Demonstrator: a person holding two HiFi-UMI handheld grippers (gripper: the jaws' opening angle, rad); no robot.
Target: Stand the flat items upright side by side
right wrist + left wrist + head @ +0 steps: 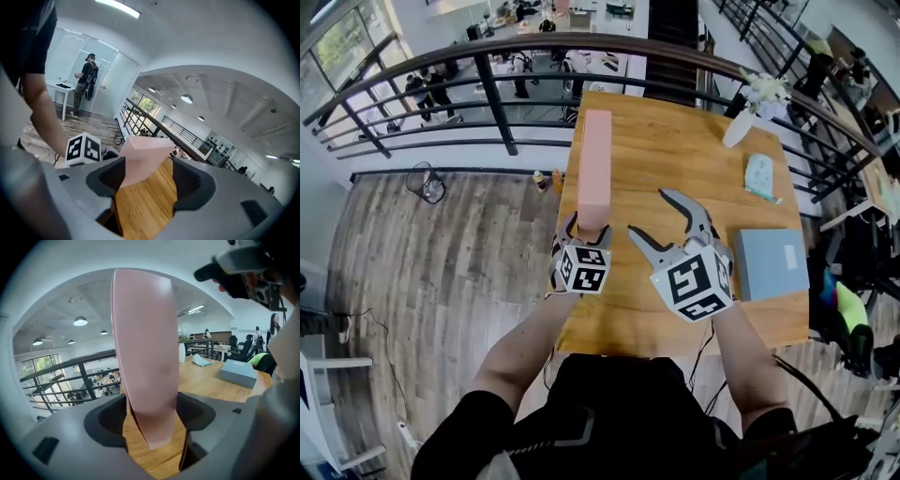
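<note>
Pink box [594,169]: upright, pinched low by left tongs [589,225]. Grey-blue box [771,263]: flat on bench [675,141], right of pink box, nearest right tongs [647,210], which are spread and empty.

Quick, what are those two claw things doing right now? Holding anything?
The left gripper: jaws closed on the upright pink box.
The right gripper: jaws open, holding nothing.
</note>
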